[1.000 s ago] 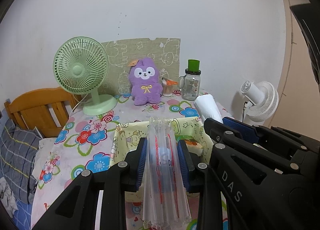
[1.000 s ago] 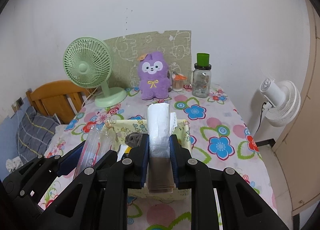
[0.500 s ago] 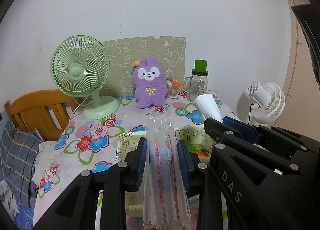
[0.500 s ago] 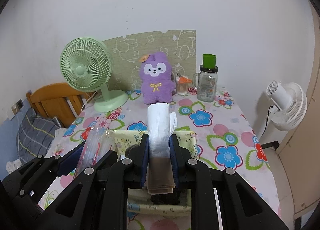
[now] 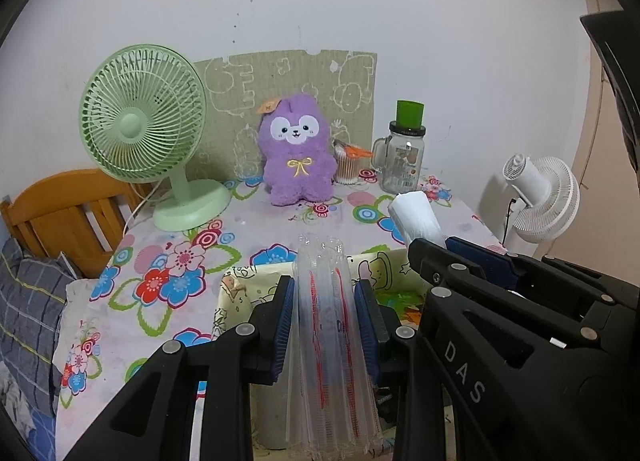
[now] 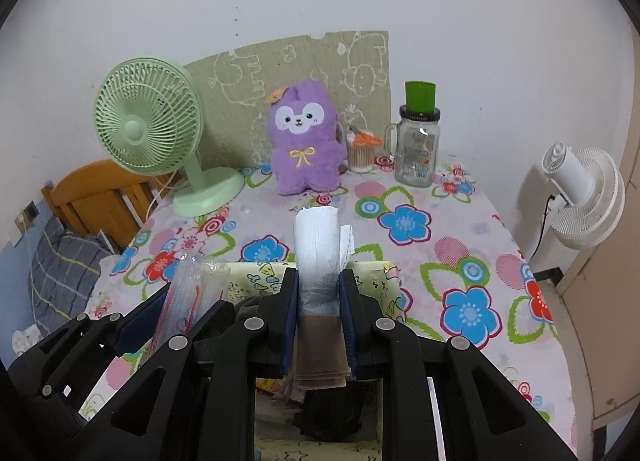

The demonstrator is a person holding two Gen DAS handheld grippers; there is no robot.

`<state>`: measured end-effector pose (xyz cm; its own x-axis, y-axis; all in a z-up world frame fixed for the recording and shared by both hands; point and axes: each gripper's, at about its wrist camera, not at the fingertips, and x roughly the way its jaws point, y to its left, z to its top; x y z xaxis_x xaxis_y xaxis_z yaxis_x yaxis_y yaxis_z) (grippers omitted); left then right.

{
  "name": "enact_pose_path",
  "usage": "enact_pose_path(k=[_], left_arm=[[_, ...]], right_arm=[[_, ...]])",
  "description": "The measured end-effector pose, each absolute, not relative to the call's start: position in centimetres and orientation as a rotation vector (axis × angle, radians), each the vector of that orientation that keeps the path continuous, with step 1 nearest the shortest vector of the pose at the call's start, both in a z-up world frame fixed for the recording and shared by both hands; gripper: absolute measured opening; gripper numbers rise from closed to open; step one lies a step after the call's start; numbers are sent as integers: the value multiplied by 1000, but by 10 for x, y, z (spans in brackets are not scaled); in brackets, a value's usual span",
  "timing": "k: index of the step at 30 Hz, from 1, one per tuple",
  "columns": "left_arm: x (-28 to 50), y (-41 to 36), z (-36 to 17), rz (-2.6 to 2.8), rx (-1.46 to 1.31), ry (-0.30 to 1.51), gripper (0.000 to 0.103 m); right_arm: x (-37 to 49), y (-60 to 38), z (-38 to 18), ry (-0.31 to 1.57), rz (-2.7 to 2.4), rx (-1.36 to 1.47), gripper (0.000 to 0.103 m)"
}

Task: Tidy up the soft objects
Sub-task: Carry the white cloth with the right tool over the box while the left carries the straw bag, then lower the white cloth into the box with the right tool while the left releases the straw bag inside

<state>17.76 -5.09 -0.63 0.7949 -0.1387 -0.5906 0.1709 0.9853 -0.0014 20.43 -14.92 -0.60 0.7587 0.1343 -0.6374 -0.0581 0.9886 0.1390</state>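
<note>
Holding two items above the fabric bin (image 5: 236, 281) at the worktop's near edge — left fingers (image 5: 324, 325) clamp a clear plastic sleeve pack (image 5: 326, 301), right fingers (image 6: 319, 313) clamp a white bag roll (image 6: 318, 249). Neither is placed yet — the purple plush (image 6: 306, 141) remains at the far edge.

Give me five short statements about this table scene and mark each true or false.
1. The left tool is clamped on a clear plastic bundle. True.
2. The right tool is empty. False: it grips a white roll.
3. The purple plush toy lies inside the fabric basket. False: it stands at the back of the table, by the wall.
4. The green fan stands to the left of the plush toy. True.
5. The glass jar has a red lid. False: it is green.
</note>
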Motion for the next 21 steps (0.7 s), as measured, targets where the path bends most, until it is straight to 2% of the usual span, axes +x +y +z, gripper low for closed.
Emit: enact_pose_path(k=[7, 9, 11, 13, 15, 20, 21], left_arm=[[188, -51, -14, -159, 51, 641, 35], [191, -50, -16, -146, 53, 644, 41], [193, -48, -19, -127, 64, 653, 59], [195, -46, -21, -110, 70, 659, 68], [195, -45, -23, -102, 81, 663, 69], [191, -41, -26, -107, 92, 671, 86], [190, -40, -27, -113, 94, 672, 86]], right_arm=[[212, -151, -13, 718, 106, 118, 23], [214, -150, -15, 725, 109, 118, 23], [214, -149, -18, 731, 115, 114, 23], [215, -147, -20, 736, 122, 113, 23], [215, -145, -22, 742, 132, 112, 23], [214, -138, -26, 754, 150, 106, 23], [214, -137, -26, 756, 153, 102, 23]])
